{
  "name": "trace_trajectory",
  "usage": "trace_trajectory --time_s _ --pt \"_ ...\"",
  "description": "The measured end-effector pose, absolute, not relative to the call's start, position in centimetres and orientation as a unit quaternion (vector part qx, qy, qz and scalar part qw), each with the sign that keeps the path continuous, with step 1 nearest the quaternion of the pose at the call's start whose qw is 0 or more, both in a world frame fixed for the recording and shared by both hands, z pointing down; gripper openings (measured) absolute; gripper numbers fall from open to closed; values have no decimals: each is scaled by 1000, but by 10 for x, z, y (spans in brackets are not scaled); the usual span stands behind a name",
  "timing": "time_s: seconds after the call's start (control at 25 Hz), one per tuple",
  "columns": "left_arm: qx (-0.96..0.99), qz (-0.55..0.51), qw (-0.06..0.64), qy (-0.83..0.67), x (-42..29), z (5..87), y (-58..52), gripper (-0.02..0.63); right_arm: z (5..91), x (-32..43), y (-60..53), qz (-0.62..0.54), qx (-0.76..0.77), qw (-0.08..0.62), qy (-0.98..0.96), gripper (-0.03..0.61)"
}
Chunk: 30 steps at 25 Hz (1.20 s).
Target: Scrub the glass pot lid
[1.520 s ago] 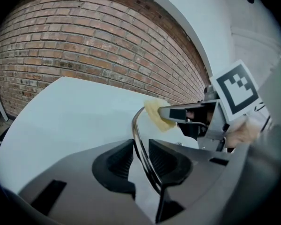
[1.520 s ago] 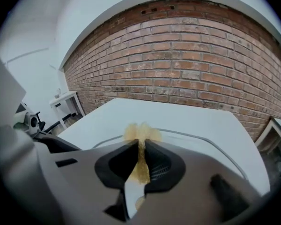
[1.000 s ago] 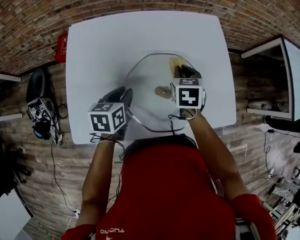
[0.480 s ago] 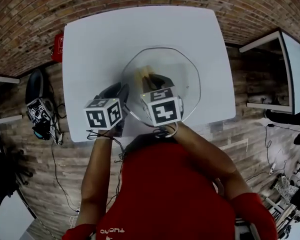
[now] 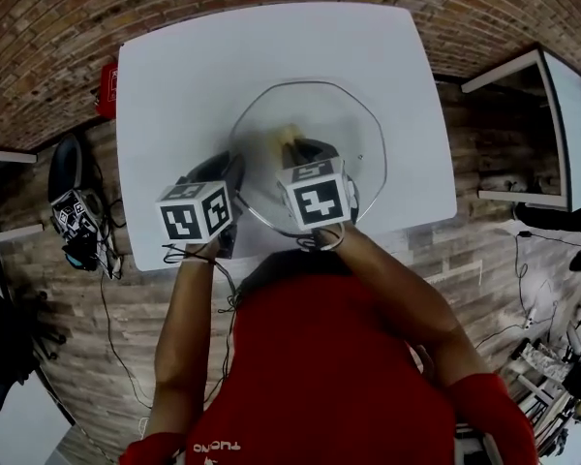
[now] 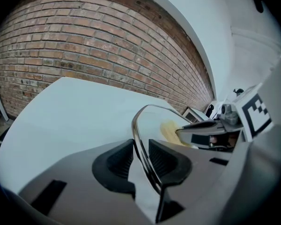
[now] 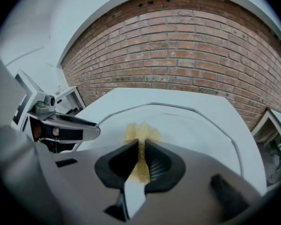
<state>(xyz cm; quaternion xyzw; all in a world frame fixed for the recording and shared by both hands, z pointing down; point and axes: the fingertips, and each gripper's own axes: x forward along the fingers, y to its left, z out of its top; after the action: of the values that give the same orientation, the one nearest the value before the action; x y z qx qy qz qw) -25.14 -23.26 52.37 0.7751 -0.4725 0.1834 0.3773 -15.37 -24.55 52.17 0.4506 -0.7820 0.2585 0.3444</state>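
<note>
Two grips: left tool [image 6: 141, 159] lid [image 5: 320, 124], right tool [image 7: 140, 161] sponge [image 7: 139, 133].

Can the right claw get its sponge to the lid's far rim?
Probably yes: bare glass lid lies ahead of the right claw and its sponge; the left claw clamps the near rim, off that path.

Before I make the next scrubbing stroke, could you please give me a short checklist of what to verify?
1. Grip of left gripper on the glass lid rim: ok.
2. Grip of right gripper on the yellow sponge: ok.
3. Contact between sponge and glass: ok.
4. Whole lid lying on the white table: ok.
5. Stains left on the glass: cannot tell.
</note>
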Motion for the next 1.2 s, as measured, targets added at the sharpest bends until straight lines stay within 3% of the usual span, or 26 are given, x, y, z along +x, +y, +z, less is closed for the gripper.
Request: trace_trajectory --time_s 0.52,0.92,1.2 --pt "772 178 378 -479 -249 523 -229 110 513 -17 -235 266 550 362 -705 55" --pt "766 172 379 -489 -249 521 -229 110 499 -152 -156 292 379 358 -802 55" --pt "763 176 383 -490 -250 526 -225 109 518 -151 -143 298 363 375 -799 55"
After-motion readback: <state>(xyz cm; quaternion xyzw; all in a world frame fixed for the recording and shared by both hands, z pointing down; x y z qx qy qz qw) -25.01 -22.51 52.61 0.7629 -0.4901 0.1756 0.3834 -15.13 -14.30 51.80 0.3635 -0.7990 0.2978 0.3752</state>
